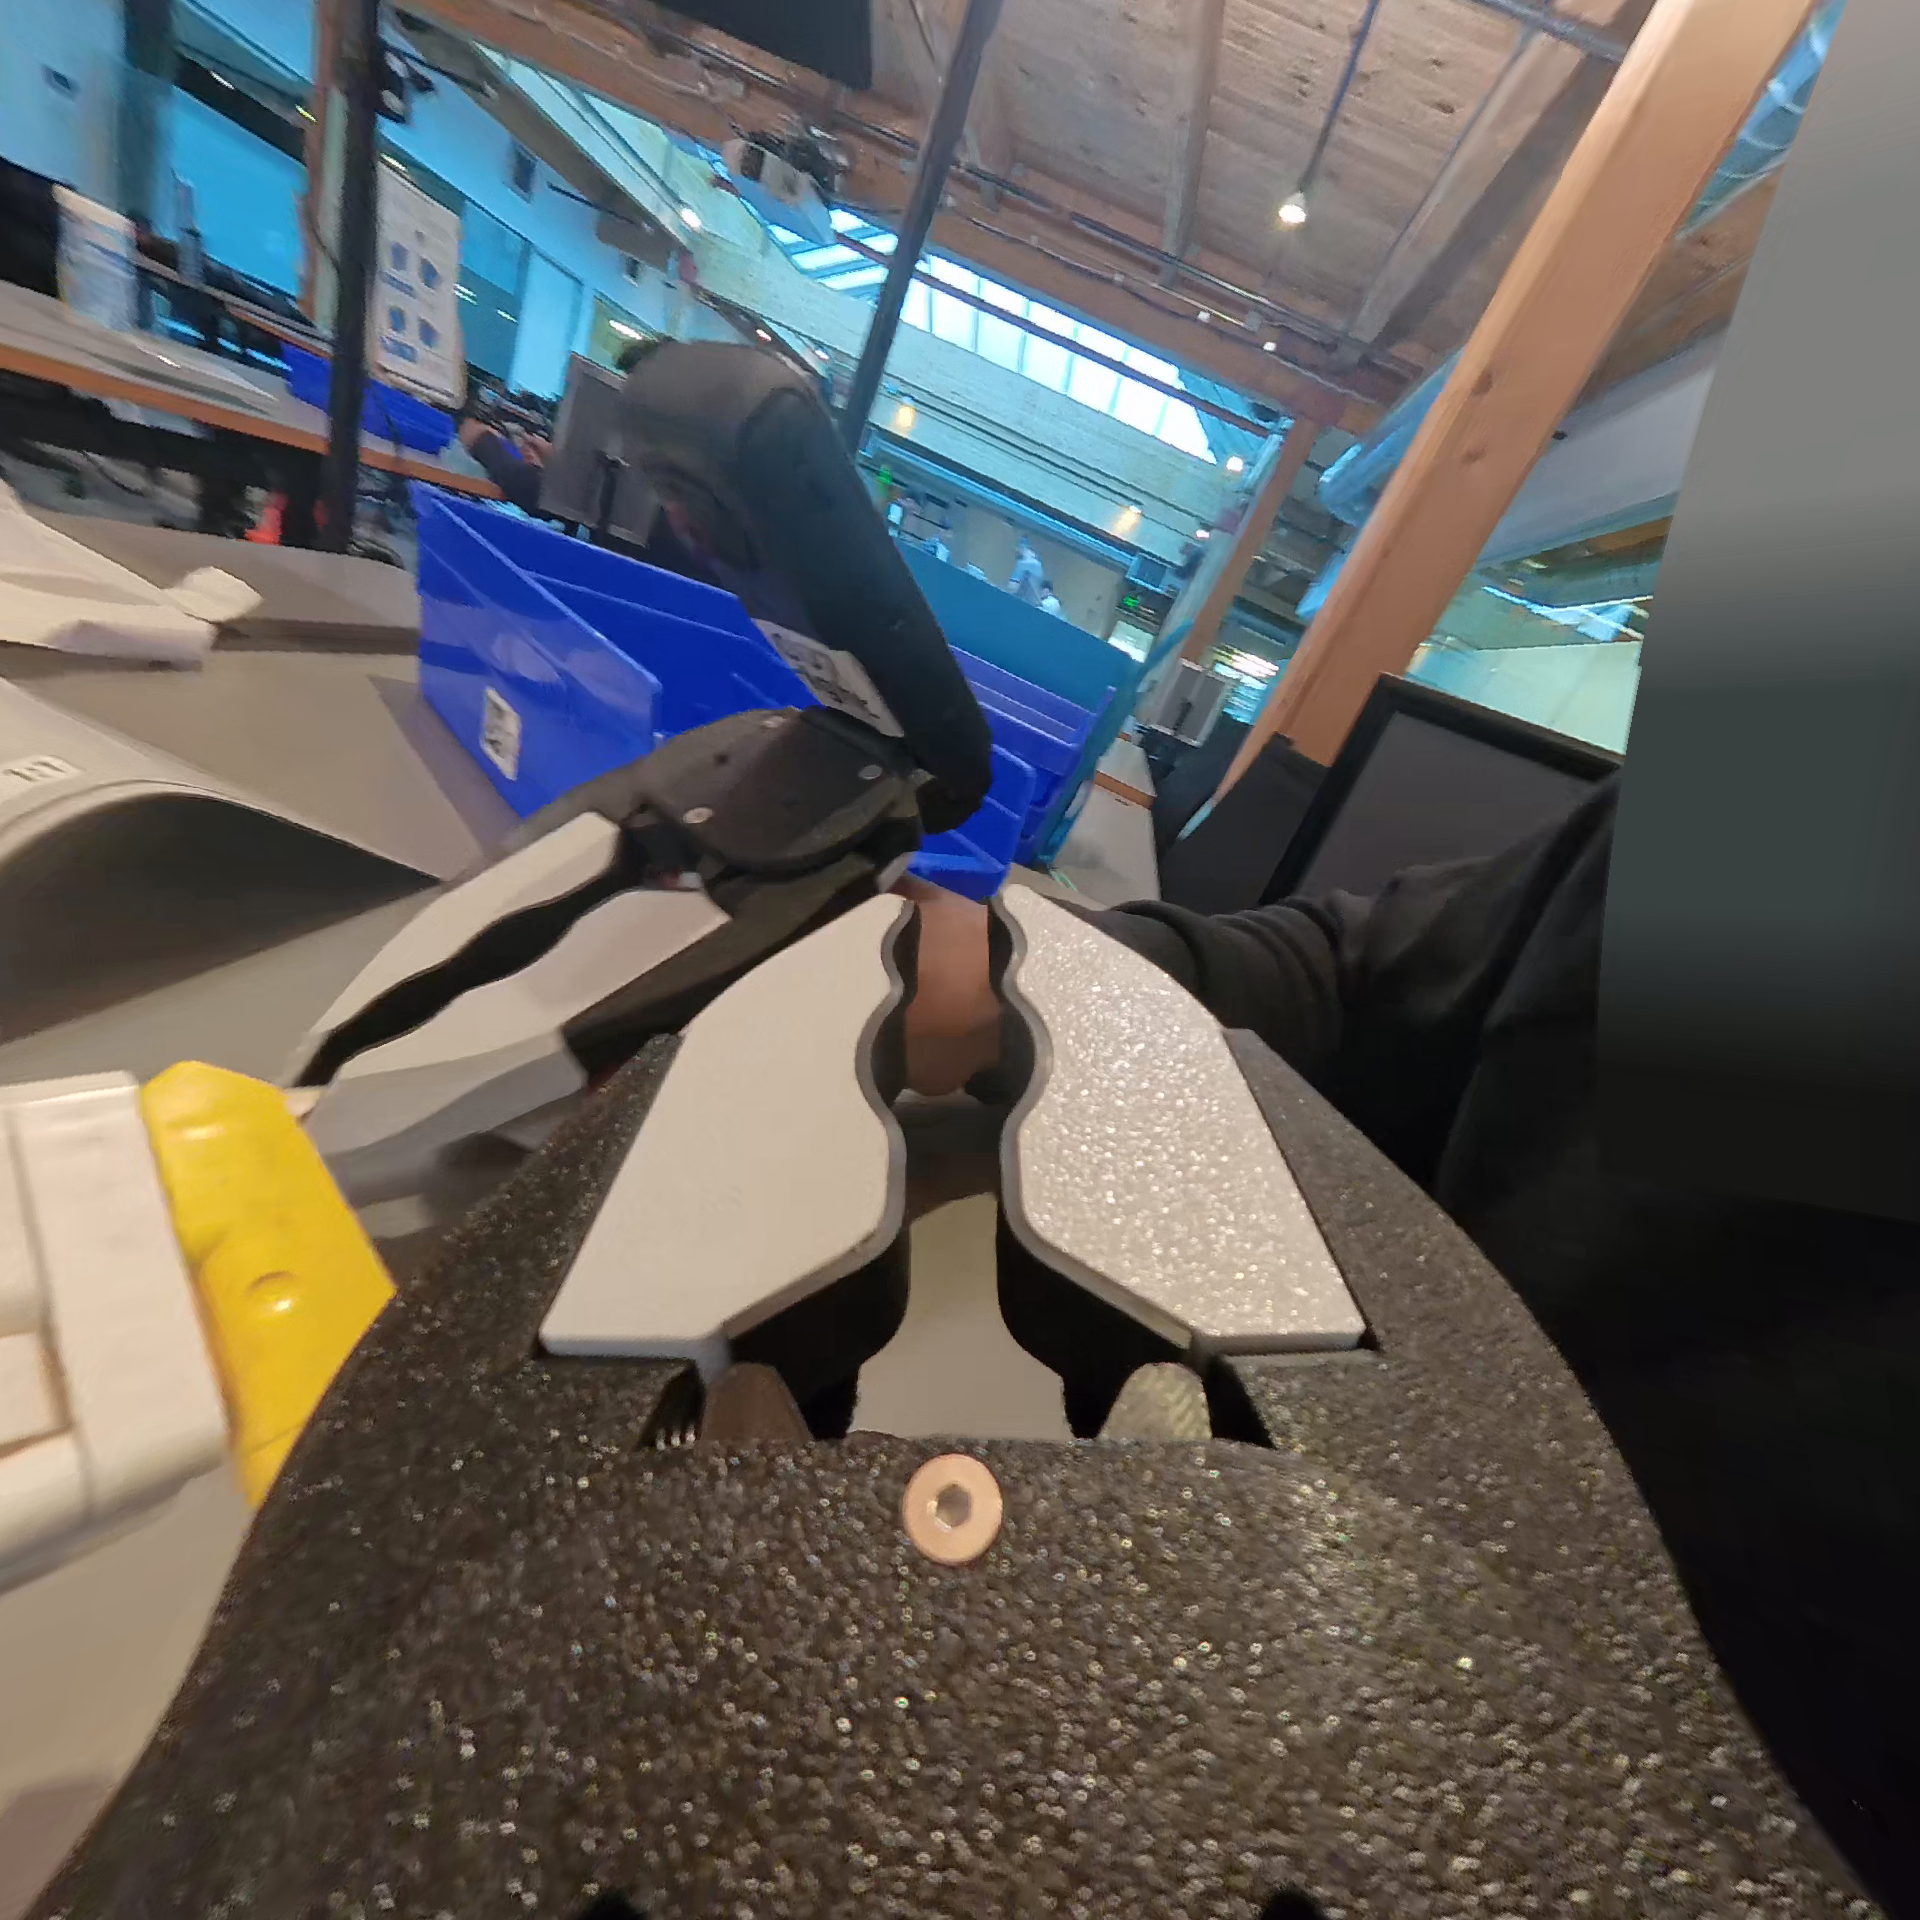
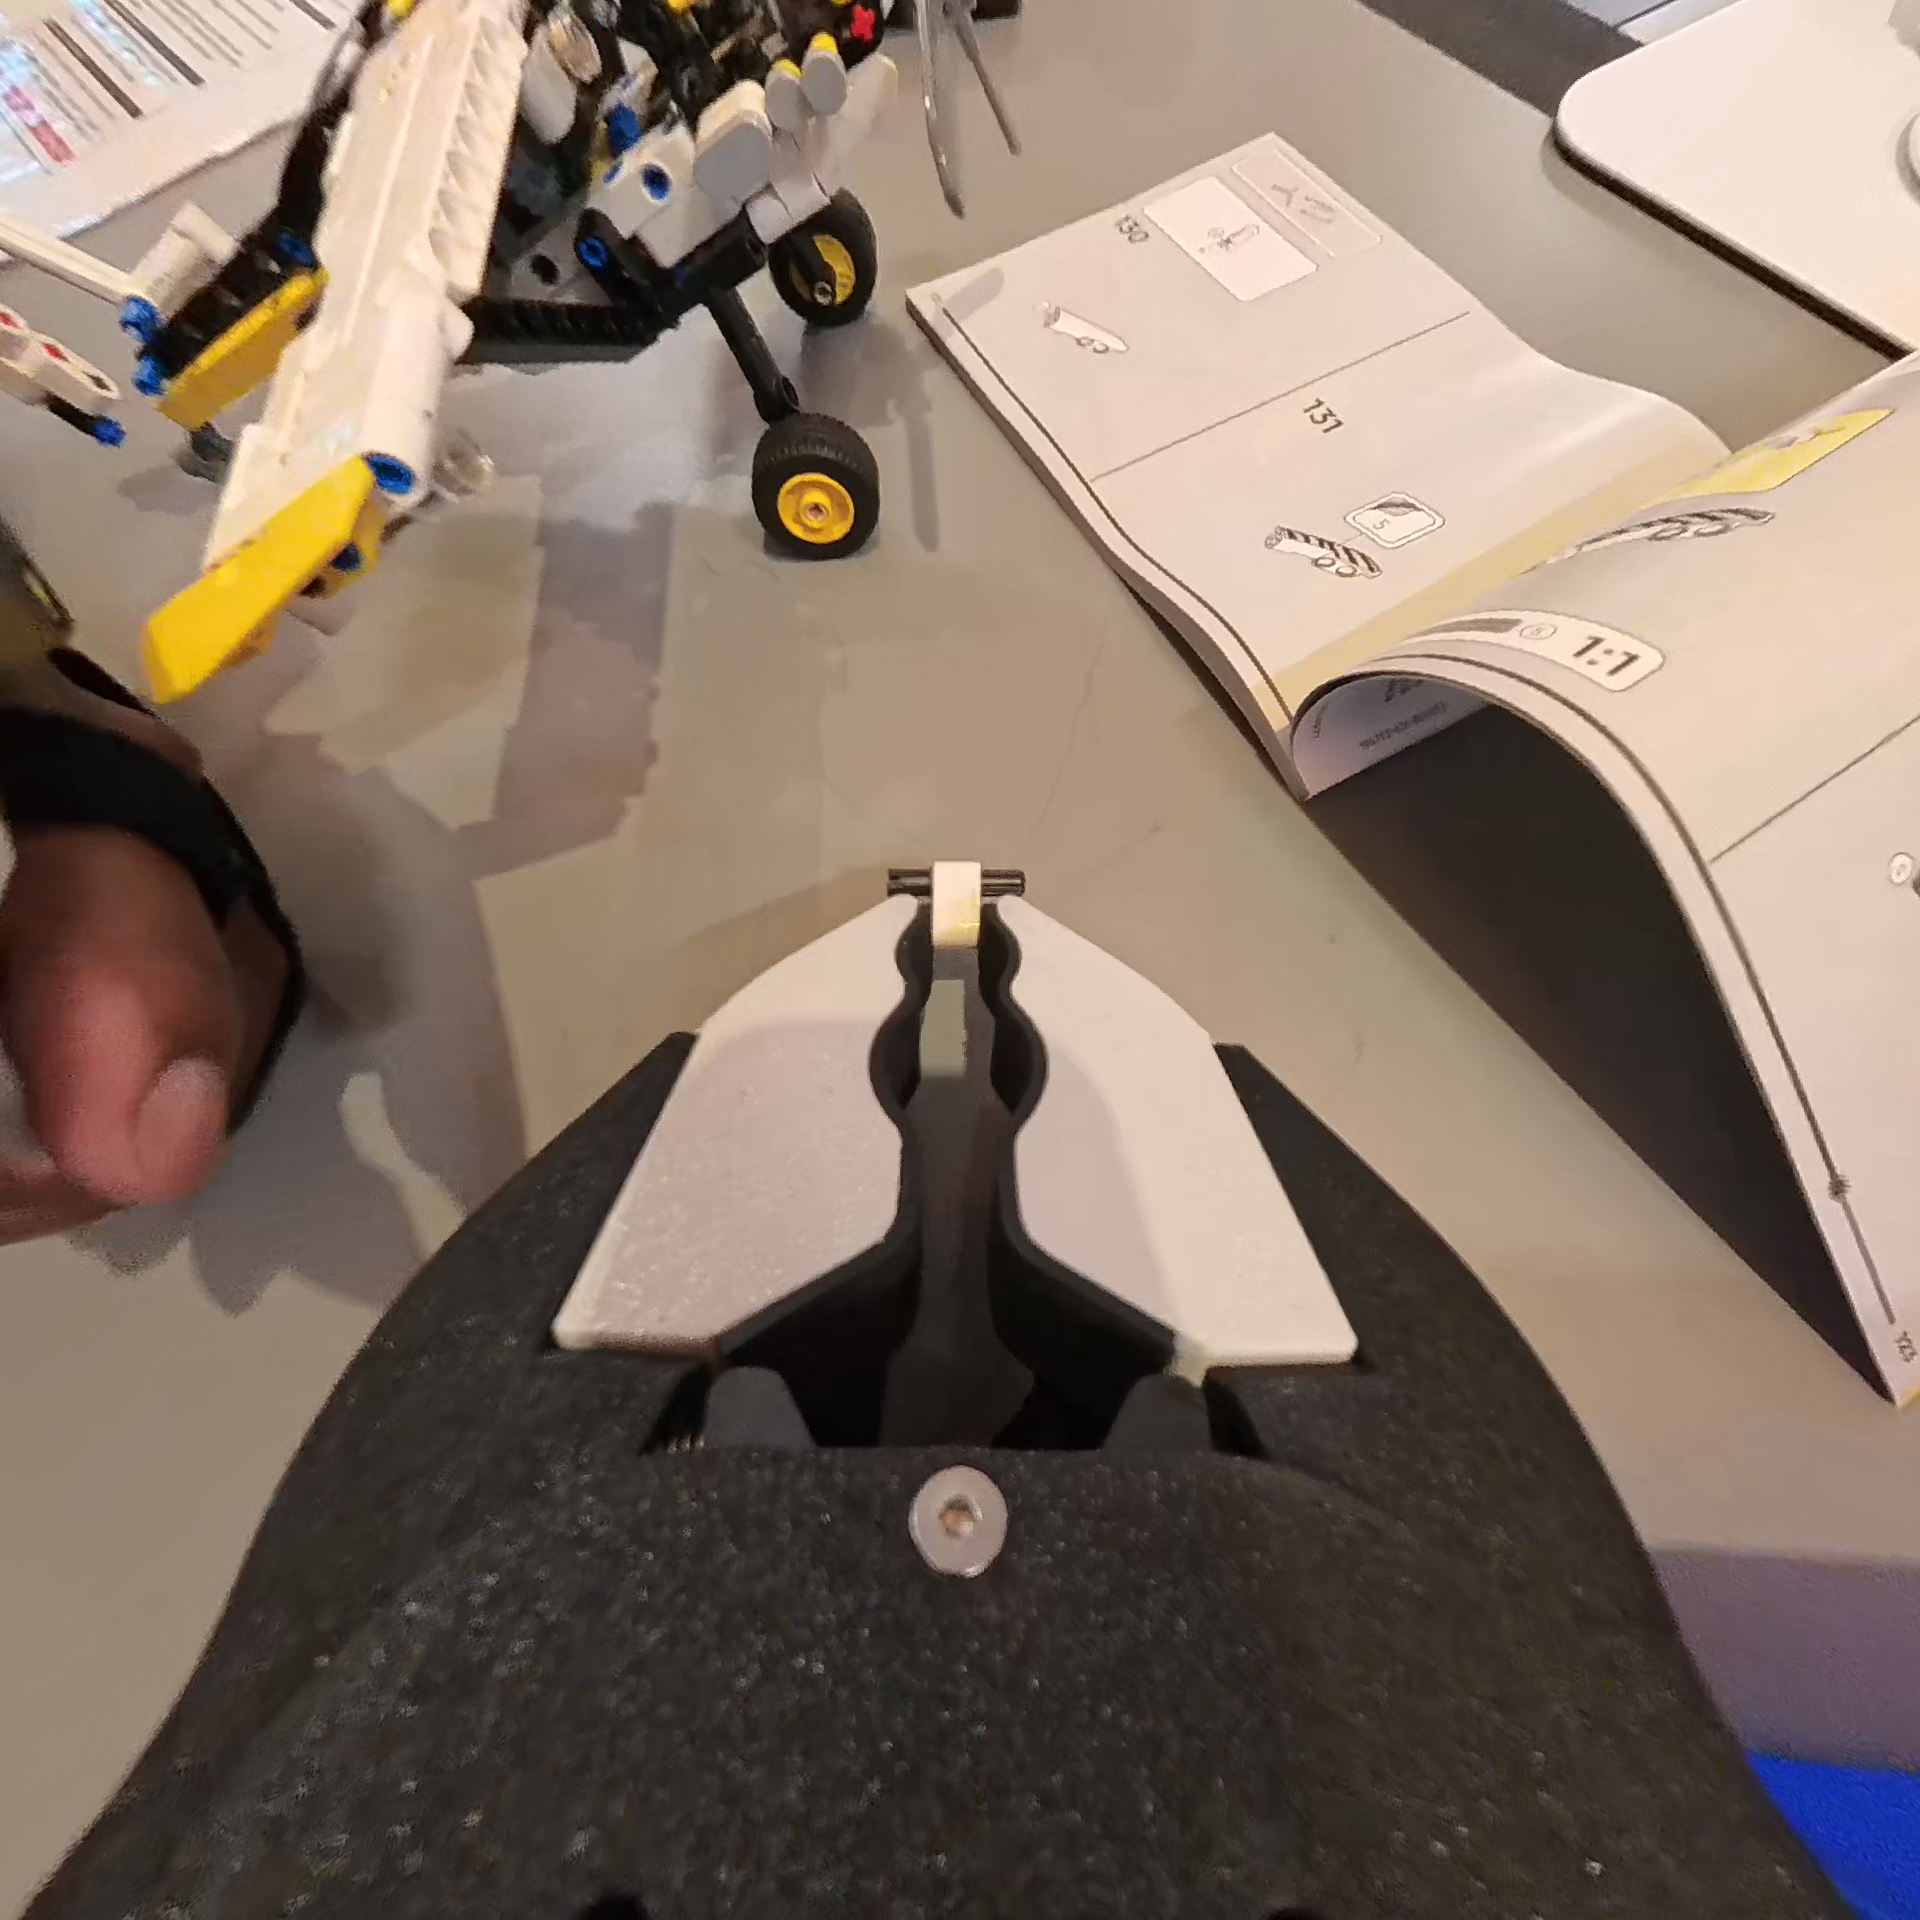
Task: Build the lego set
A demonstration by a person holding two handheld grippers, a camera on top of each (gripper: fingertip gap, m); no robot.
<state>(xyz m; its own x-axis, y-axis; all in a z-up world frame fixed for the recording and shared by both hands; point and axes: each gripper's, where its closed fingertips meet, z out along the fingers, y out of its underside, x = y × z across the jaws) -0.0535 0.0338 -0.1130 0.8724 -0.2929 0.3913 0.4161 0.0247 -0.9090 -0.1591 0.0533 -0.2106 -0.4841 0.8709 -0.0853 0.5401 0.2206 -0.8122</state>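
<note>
One grey table [image 2: 935,727], timber-ceilinged workshop [image 1: 1143,135]

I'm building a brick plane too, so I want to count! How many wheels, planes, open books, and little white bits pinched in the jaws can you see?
Black wheels with yellow hubs: 2
Brick plane: 1
Open booklet: 1
Small white piece with a black pin, pinched by the right gripper: 1
Total: 5
</note>
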